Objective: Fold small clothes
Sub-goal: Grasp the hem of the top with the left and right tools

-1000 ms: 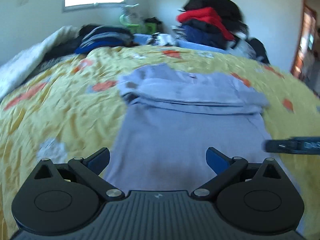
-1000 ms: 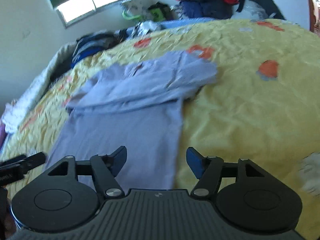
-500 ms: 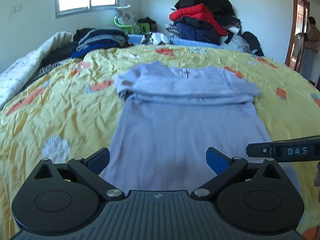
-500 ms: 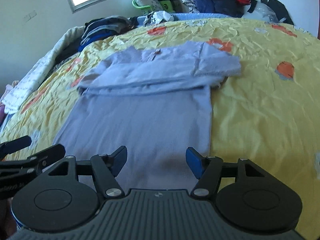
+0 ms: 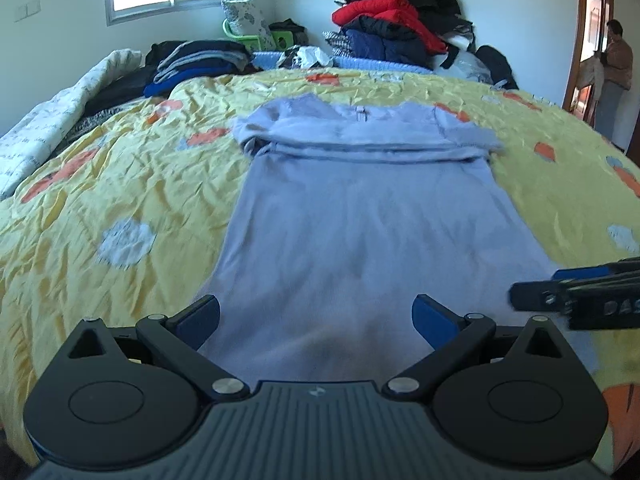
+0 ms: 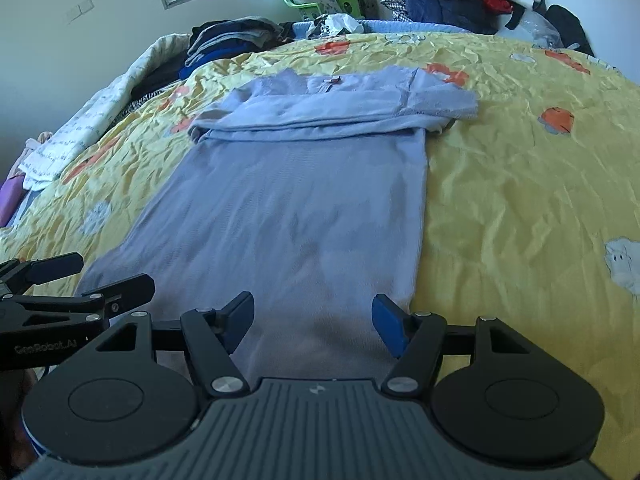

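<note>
— What's nearest?

— The left gripper (image 5: 316, 314), jaws wide with nothing between them, over the near hem of the lilac shirt (image 5: 360, 216). The right gripper (image 6: 313, 318) beside it, also spread and empty.

— And the shirt?

— Flat on the yellow bedspread (image 5: 120, 168), its sleeves folded across the chest (collar at the far end).

— Beyond?

— A folded dark stack (image 5: 200, 62), then a heap of jackets (image 5: 396, 20) against the wall.
</note>
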A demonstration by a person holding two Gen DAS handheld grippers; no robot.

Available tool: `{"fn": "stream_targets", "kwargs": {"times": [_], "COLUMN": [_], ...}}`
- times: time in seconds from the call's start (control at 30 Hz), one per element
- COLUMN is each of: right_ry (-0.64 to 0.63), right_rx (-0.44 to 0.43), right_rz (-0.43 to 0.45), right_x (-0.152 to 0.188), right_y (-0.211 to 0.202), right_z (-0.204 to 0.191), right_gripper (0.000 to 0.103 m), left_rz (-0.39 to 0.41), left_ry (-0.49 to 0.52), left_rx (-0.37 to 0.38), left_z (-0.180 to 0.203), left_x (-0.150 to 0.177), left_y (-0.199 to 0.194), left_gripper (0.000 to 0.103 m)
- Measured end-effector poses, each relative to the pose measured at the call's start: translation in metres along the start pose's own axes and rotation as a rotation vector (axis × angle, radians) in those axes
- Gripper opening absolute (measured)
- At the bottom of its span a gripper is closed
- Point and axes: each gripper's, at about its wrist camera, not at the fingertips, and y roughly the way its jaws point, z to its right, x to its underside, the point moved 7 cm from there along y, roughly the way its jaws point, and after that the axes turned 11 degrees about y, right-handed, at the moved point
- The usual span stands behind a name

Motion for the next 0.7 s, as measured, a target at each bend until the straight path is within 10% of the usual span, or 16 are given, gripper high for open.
{"fn": "stream_targets", "kwargs": {"times": [0.47,0.7], "right_ry": [0.096,0.232], "right_rx": [-0.028,-0.259], "right_rz": [-0.021,-0.14], "right_x": [0.028,0.025], "right_y": [-0.023,-0.021], "right_z": [0.046,0.054], "right_gripper": [0.069,0.063], "left_rz": [-0.094,-0.136], "left_ry": [-0.113,-0.3], "left_rx": [-0.056,0.265], "left_z": [-0.048,-0.063], "left_x": [0.037,0.036], "left_y": [0.005,0.015], "left_gripper": [0.103,0.103]}}
